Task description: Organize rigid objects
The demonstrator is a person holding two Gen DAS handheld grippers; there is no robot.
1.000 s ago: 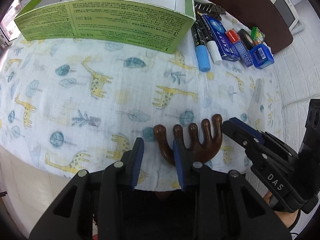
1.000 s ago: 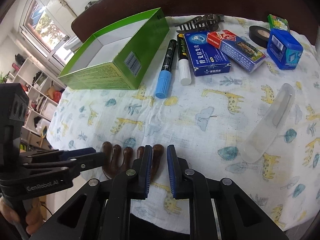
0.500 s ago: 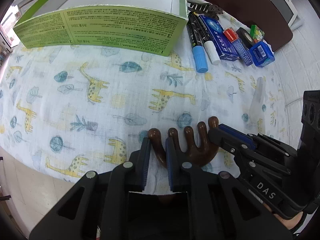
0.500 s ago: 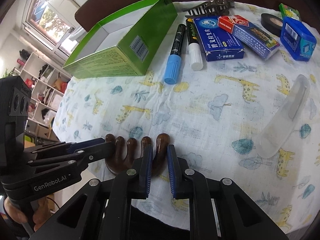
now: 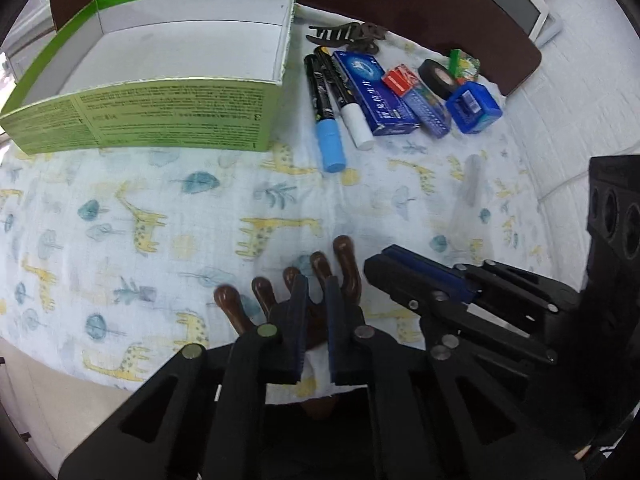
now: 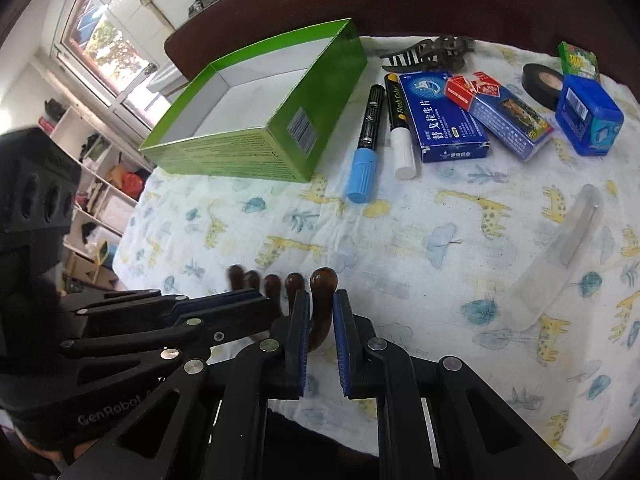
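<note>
I cannot see the base of the wooden massager (image 5: 344,264) – my grippers hide it at the near table edge. Left gripper (image 5: 316,304): jaws just narrowed, clamped on a middle prong. Right gripper (image 6: 322,312): clamped on the end prong – jaws just narrowed

Both cameras ride the grippers, looking steeply down along their fingers at the near table edge, close above the cloth (image 5: 168,200). The left view faces the box (image 5: 160,120) from its long side; the right sees it at an angle (image 6: 256,128). Both share the box, the markers (image 6: 364,136) and each other's gripper.
</note>
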